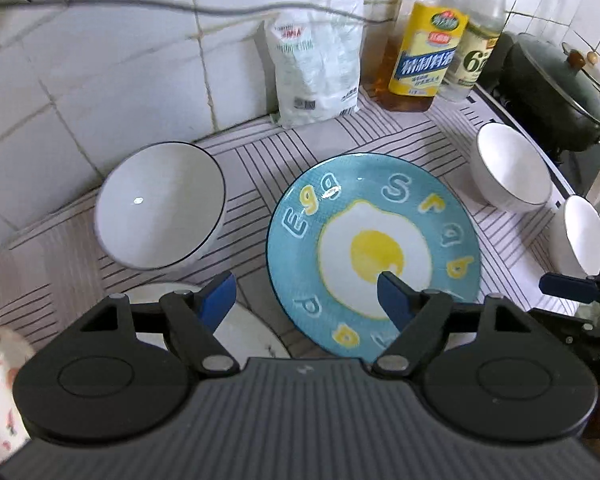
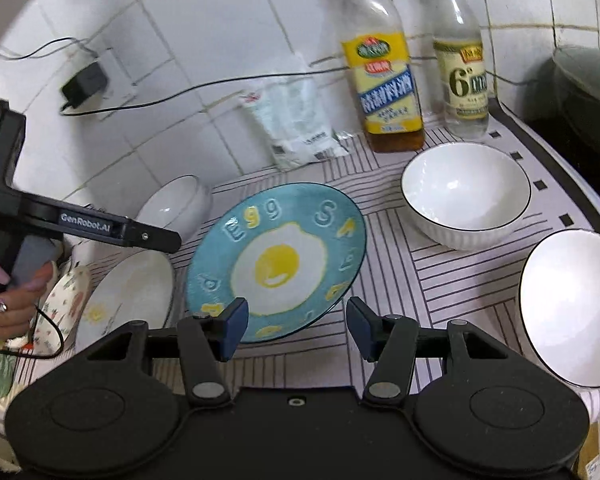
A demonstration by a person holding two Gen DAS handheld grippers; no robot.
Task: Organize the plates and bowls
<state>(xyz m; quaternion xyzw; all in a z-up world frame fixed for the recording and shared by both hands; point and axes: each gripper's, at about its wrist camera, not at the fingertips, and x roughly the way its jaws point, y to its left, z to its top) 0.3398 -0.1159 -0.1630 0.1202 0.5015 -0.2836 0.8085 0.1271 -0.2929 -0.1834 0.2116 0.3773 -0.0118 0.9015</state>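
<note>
Blue plate (image 1: 374, 248) with a fried-egg picture lying flat near the middle of the desk (image 1: 416, 136), on a striped mat. White plate (image 2: 128, 296) just beside it toward the left front edge. Big white bowl (image 1: 160, 206) near the tiled back wall at the left; two more white bowls, one (image 2: 466, 194) toward the right back by the bottles and another (image 2: 572, 308) at the right front edge.

Left gripper (image 1: 306, 292) hovering over the near rim of the blue plate, jaws apart and empty. Right gripper (image 2: 296, 320) above the same plate's front rim, jaws likewise apart, nothing between them.

Probably glazed ceramic, all of it: stiff, fairly heavy, slick, and liable to chip or break if knocked or dropped. Best taken by the rim, one pad inside and one outside for the bowls. Flat plates harder: rim low against the mat, so likely a need to tip or slide an edge up, or over the desk's front edge, before pinching. Firm squeeze and a slow, level carry advisable; stacking gently, like on like, to avoid clatter.
</note>
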